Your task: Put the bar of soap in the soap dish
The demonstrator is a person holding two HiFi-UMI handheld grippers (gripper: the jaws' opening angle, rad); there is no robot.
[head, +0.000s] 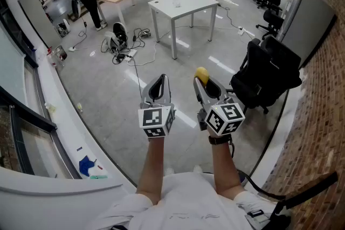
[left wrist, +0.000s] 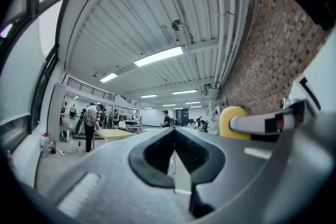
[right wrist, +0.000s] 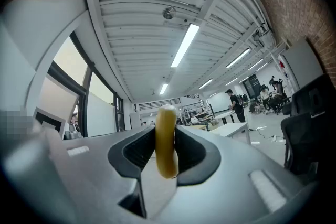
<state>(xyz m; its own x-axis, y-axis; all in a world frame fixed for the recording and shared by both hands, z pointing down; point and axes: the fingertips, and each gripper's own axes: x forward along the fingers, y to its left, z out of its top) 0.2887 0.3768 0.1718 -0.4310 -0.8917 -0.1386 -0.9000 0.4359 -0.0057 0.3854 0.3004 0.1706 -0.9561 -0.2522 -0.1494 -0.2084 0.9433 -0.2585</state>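
Yellow oval bar of soap (right wrist: pixel 167 157) sits clamped edge-on in the right tongs (right wrist: pixel 167 128), held out over the grey floor (head: pixel 108 83). The left tongs (left wrist: pixel 175 136) are closed together, empty.

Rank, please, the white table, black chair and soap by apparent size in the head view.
1. Black chair and white table: about alike; the table stands farther off, so I won't rank them.
2. Soap: clearly smallest.

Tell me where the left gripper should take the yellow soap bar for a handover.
Probably the soap bar by the end protruding past the right gripper, pinched across its broad faces, coming from ahead. Its jaws clamp the rest, leaving only that end free.
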